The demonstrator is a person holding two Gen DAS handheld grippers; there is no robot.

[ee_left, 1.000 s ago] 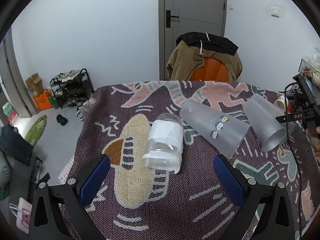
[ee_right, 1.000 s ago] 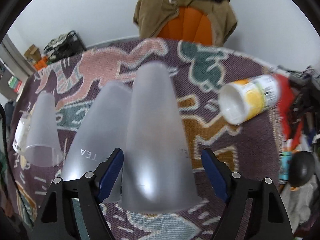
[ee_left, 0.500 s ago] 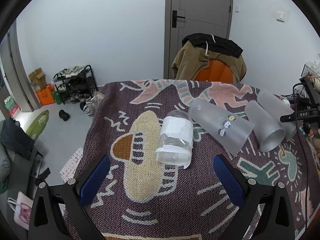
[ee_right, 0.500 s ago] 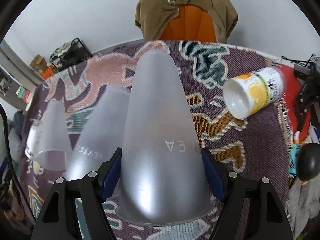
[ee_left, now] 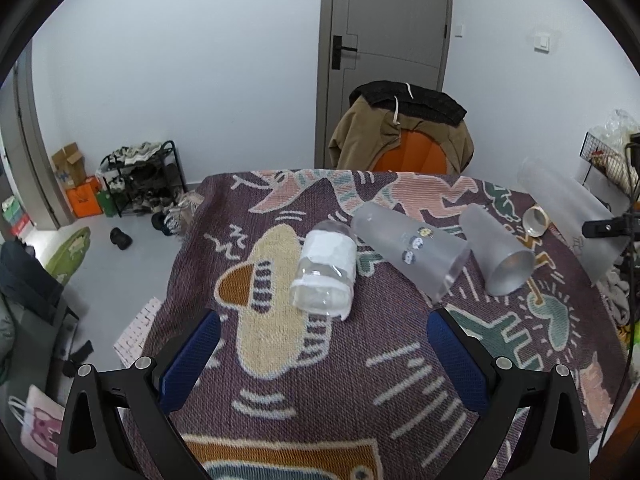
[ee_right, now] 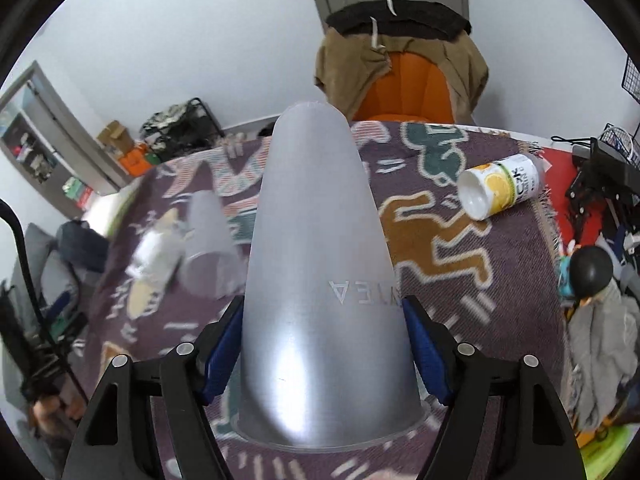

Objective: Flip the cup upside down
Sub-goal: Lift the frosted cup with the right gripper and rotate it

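Observation:
My right gripper (ee_right: 324, 352) is shut on a tall frosted cup (ee_right: 316, 264), its blue pads pressed on both sides near the wide rim, lifted off the patterned cloth. The same cup shows at the right edge of the left wrist view (ee_left: 568, 216), raised and tilted. Two other frosted cups lie on their sides on the cloth: one with stickers (ee_left: 408, 248) and a smaller one (ee_left: 498, 250). My left gripper (ee_left: 320, 356) is open and empty, hovering over the near part of the cloth.
A clear plastic jar with a white label (ee_left: 326, 268) lies on its side beside the stickered cup. A yellow lemon-print can (ee_right: 500, 190) lies near the cloth's right edge. A chair with a brown jacket (ee_left: 400, 136) stands behind the table. Clutter sits at right.
My right gripper closed on the tall cup and lifted it up off the cloth, away from its neighbour. My left gripper pulled back and rose, staying open.

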